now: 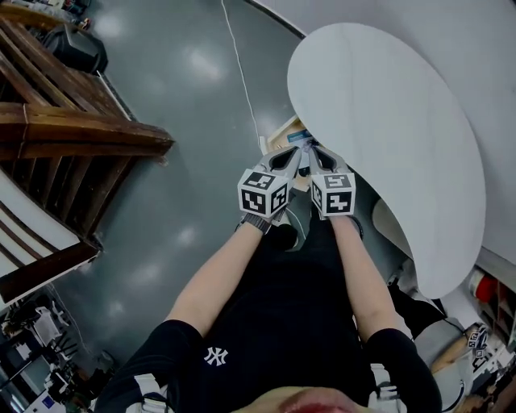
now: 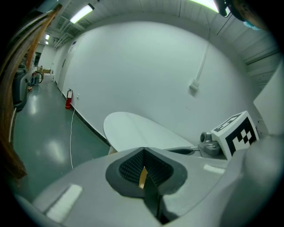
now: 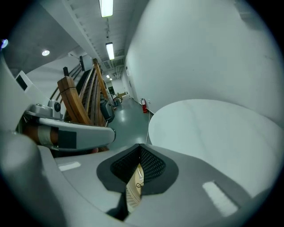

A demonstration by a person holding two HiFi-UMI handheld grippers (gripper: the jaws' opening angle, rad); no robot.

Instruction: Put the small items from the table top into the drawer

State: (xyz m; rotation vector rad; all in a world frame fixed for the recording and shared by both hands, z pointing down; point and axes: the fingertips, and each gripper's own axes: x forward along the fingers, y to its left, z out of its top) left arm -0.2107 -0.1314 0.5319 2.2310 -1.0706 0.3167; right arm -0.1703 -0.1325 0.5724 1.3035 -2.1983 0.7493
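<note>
White counter (image 1: 387, 121) fills the upper right, its top bare of small items. At its edge, centre frame, the drawer (image 1: 284, 134) shows tan. Left hand-held gripper (image 1: 295, 156) and right hand-held gripper (image 1: 317, 155) hang above it, jaws together, nothing plainly held. Stowing looks done; next, probably, nudge the drawer shut.

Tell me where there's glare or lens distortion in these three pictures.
Head view: soft glare patches on the grey floor, otherwise even light. Left gripper view: fisheye bending, dark corners, a bright strip light. Right gripper view: same bending, ceiling lamps blown out.
</note>
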